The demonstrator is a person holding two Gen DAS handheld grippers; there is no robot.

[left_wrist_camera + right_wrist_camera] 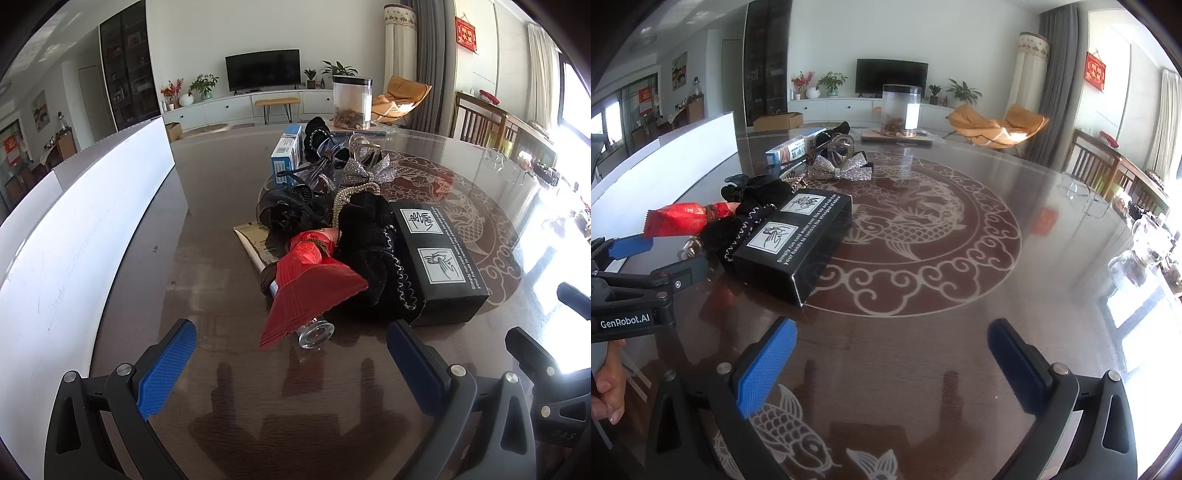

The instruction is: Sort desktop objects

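Observation:
A pile of objects lies on the glass-topped table [207, 229]: a red wrapper [310, 291] over a clear glass stopper [316, 334], a black velvet scrunchie [369, 251], a black box [439, 254], a silver glitter bow [365, 171], a blue carton [286, 155] and black hair clips [284, 210]. My left gripper [291, 369] is open just short of the red wrapper. My right gripper [892, 365] is open over bare table, right of the black box [798, 236]. The left gripper [657, 258] shows at the left of the right wrist view.
A white board [74, 229] stands along the table's left side. A clear jar [351, 101] with a black lid stands at the far edge. A clear glass teapot [1148, 243] and a clear acrylic stand [1086, 195] sit at the right.

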